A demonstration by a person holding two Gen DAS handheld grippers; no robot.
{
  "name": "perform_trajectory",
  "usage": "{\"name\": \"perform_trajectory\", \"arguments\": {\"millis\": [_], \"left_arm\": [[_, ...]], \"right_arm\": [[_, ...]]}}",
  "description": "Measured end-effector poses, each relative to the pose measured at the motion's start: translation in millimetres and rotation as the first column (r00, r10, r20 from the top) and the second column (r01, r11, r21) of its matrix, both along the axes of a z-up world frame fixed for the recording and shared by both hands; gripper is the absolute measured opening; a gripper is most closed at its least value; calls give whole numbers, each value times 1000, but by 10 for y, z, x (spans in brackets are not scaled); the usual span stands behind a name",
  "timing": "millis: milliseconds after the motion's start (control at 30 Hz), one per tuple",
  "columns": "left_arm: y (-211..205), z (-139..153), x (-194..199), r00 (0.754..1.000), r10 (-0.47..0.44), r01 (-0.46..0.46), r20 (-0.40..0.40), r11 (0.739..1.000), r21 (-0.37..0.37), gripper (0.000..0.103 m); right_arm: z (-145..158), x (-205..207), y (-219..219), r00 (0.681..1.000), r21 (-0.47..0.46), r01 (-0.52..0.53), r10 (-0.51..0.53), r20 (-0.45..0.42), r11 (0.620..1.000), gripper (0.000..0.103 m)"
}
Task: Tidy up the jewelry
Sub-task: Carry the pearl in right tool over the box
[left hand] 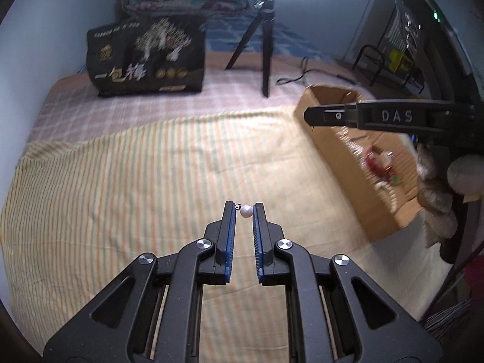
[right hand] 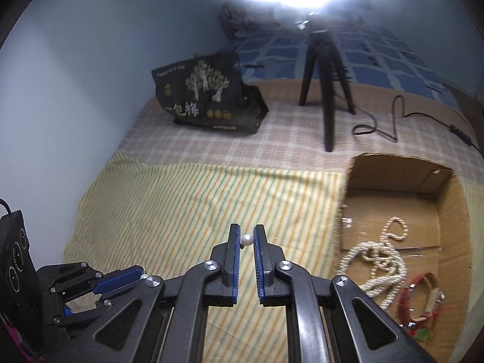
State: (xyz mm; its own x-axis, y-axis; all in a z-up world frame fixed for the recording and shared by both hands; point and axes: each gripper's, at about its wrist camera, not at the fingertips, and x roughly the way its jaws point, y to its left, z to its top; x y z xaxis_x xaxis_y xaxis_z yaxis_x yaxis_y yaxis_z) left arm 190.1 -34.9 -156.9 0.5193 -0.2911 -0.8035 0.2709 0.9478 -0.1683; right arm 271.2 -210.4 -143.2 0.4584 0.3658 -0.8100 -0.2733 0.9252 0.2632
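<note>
My left gripper (left hand: 244,210) is shut on a white pearl earring (left hand: 245,211), held at its fingertips above the striped cloth (left hand: 151,175). My right gripper (right hand: 246,237) is shut on a second white pearl earring (right hand: 247,239), also at the fingertips. The cardboard box (right hand: 441,211) lies to the right of both; it holds a pearl necklace (right hand: 378,257) and a red bracelet (right hand: 423,299). In the left wrist view the right gripper's body (left hand: 393,116) hangs over the box (left hand: 341,157). The left gripper shows at the lower left of the right wrist view (right hand: 121,276).
A black printed bag (left hand: 145,57) and a black tripod (left hand: 263,45) with a bright ring light stand at the back on a checked cloth. A black cable (right hand: 393,121) trails right of the tripod. A blue wall is on the left.
</note>
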Motion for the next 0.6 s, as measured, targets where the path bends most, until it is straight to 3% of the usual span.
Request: {"name": "perform_trajectory", "arguments": {"millis": [300, 600], "left_arm": [[-606, 307, -89, 995, -65, 69, 69, 996, -54, 10], [-1123, 315, -96, 989, -130, 135, 68, 988, -78, 10]], "right_arm": [[217, -101, -606, 994, -11, 98, -98, 46, 995, 6], [239, -148, -1139, 981, -40, 183, -180, 67, 982, 6]]}}
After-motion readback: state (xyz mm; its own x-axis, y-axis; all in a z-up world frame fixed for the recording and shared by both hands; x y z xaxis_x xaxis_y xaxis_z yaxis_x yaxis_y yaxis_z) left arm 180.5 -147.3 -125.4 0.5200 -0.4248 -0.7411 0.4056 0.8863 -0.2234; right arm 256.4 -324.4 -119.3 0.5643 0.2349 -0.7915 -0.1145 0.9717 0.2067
